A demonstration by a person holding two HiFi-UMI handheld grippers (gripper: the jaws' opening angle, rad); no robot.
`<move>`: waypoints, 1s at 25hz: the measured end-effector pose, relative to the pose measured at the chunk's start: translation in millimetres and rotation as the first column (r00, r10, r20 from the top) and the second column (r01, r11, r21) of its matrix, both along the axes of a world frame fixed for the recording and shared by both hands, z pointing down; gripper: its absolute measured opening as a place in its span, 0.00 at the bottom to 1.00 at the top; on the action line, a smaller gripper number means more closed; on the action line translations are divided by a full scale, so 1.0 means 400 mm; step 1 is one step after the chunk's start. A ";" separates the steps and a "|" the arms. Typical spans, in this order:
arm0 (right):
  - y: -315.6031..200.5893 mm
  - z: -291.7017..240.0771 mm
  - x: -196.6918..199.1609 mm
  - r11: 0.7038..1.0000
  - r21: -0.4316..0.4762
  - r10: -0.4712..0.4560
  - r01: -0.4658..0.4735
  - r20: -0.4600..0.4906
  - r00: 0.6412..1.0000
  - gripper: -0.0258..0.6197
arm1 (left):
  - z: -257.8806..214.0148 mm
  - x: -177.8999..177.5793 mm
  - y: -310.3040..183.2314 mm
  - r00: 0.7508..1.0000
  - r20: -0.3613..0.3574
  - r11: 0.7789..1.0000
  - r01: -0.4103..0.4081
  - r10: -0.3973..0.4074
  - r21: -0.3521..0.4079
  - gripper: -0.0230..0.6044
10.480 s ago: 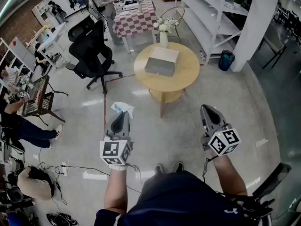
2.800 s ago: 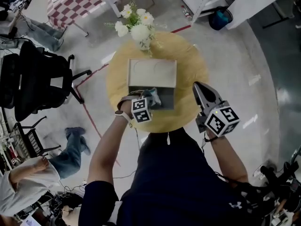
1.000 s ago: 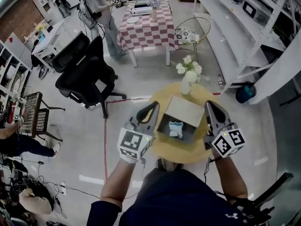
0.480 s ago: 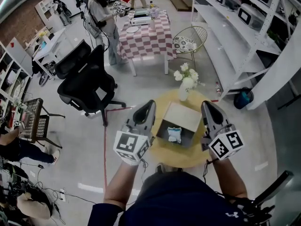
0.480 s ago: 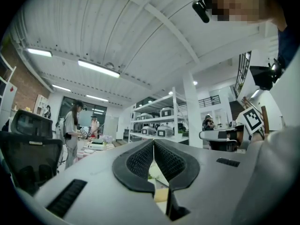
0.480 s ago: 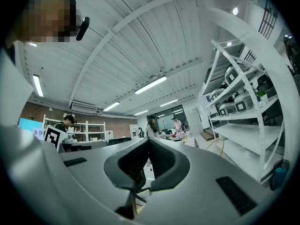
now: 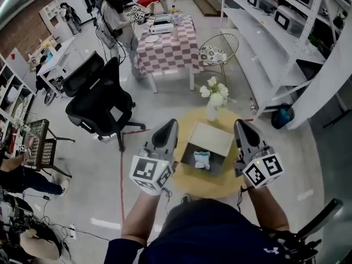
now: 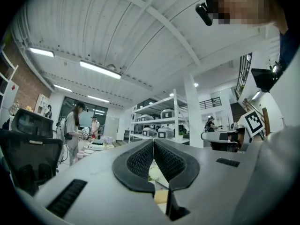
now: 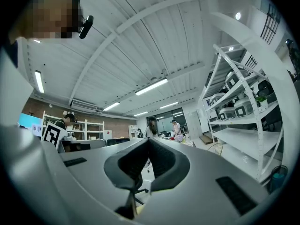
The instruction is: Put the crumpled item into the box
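Head view: crumpled item (image 7: pixel 202 159) lies in the box (image 7: pixel 213 138).
We hold left gripper (image 7: pixel 169 124) and right gripper (image 7: pixel 241 125) beside it, jaws together, empty.

Big open workshop: glossy grey floor (image 7: pixel 181 100) with a red tape line (image 7: pixel 122 164), brick wall (image 7: pixel 22 12) far left, white ribbed ceiling (image 8: pixel 117 27) with strip lights (image 8: pixel 100 70), white column (image 8: pixel 192 111). Round wooden tabletop (image 7: pixel 215 186) with a vase of white flowers (image 7: pixel 213 95) at its far edge; beyond it a red-and-white checked table (image 7: pixel 165 43), gold wire chair (image 7: pixel 218 51), and a black office chair (image 7: pixel 102 100) to the left. White metal shelving (image 7: pixel 269 32) along the right, blue bin (image 7: pixel 281 116) at its foot, person (image 7: pixel 113 15) standing at the back.
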State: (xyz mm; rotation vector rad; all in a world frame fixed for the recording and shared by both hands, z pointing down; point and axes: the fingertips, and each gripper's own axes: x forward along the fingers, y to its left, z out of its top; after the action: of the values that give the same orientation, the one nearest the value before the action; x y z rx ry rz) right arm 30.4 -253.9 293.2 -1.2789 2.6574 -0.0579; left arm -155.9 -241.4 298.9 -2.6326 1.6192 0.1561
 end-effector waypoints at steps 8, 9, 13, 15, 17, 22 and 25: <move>-0.015 0.002 0.009 1.000 -0.007 -0.002 0.002 -0.004 1.000 0.04 | -0.001 0.005 -0.017 1.000 -0.001 1.000 0.009 -0.009 0.000 0.07; -0.016 0.002 0.009 1.000 -0.007 -0.003 0.003 -0.002 1.000 0.04 | -0.002 0.006 -0.018 1.000 0.000 1.000 0.009 -0.009 0.001 0.07; -0.020 0.002 0.013 1.000 -0.006 -0.002 0.002 -0.002 1.000 0.04 | 0.000 0.012 -0.023 1.000 0.013 1.000 0.009 -0.009 0.000 0.07; -0.023 0.009 0.017 1.000 -0.007 0.001 -0.001 -0.009 1.000 0.04 | 0.005 0.017 -0.027 1.000 0.026 1.000 0.013 -0.013 -0.001 0.07; -0.025 0.016 0.021 1.000 -0.011 0.004 -0.004 -0.014 1.000 0.04 | 0.010 0.022 -0.030 0.999 0.039 1.000 0.017 -0.017 0.000 0.07; -0.023 0.021 0.026 1.000 -0.014 0.004 -0.004 -0.014 1.000 0.04 | 0.021 0.031 -0.033 0.999 0.037 1.000 0.011 -0.010 -0.009 0.07; -0.024 0.023 0.028 1.000 -0.016 0.001 -0.001 -0.020 1.000 0.04 | 0.023 0.035 -0.033 0.999 0.035 1.000 0.008 -0.008 -0.015 0.07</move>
State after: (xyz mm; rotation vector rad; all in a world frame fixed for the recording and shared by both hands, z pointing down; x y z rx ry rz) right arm 41.5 -263.4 302.3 -1.2921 2.6779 -0.0664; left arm -142.0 -254.5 308.1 -2.6244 1.6262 0.0971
